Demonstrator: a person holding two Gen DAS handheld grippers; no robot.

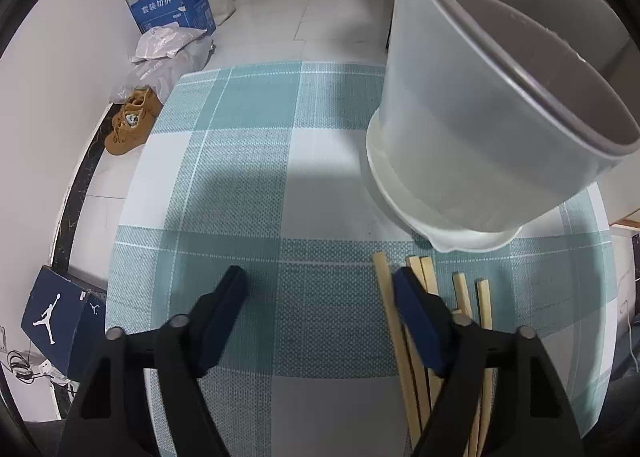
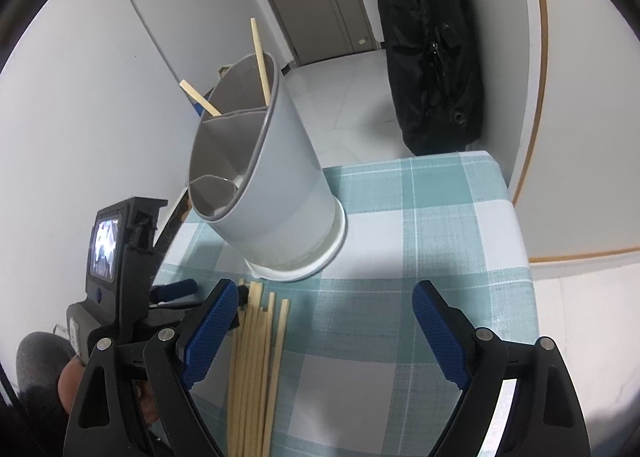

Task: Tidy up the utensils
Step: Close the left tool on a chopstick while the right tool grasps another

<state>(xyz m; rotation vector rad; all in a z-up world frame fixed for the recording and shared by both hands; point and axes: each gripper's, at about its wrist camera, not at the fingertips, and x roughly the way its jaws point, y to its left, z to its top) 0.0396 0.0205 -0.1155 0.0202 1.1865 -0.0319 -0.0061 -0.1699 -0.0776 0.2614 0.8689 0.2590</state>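
Holder point(image 2: 256, 161): grey divided cup, upright on white saucer base, far side of checked cloth point(image 2: 420, 241); two chopsticks point(image 2: 260, 57) already standing in back compartment.

Loose chopsticks point(image 2: 256, 361): pale wooden bundle, flat on cloth, roughly parallel, ends just short of holder base – near, not touching as far as visible.

Left gripper point(image 1: 320, 289): jaws spread, nothing between pads; right-hand finger lies over the bundle's left edge, pressing or just above – can't tell.

Right gripper point(image 2: 324, 309): jaws spread wide, empty, over bare cloth beside the bundle; sticks sit by its left-hand finger.

Handling (judgement): sticks light, stiff, smooth – prone to roll or slip out of a shallow pinch; not fragile. Thin, lying flat, so pads need to get down close to cloth.

Where to grip (judgement): across the shaft, approx. mid-length or toward the thicker end, one or two at a time; a whole bunch likely fans out.

Risk (judgement): holder tall, prob. light – a nudge at the rim could tip it; neighbouring sticks may scatter when one is lifted.

Progress (judgement): early; most of bundle not yet in holder.
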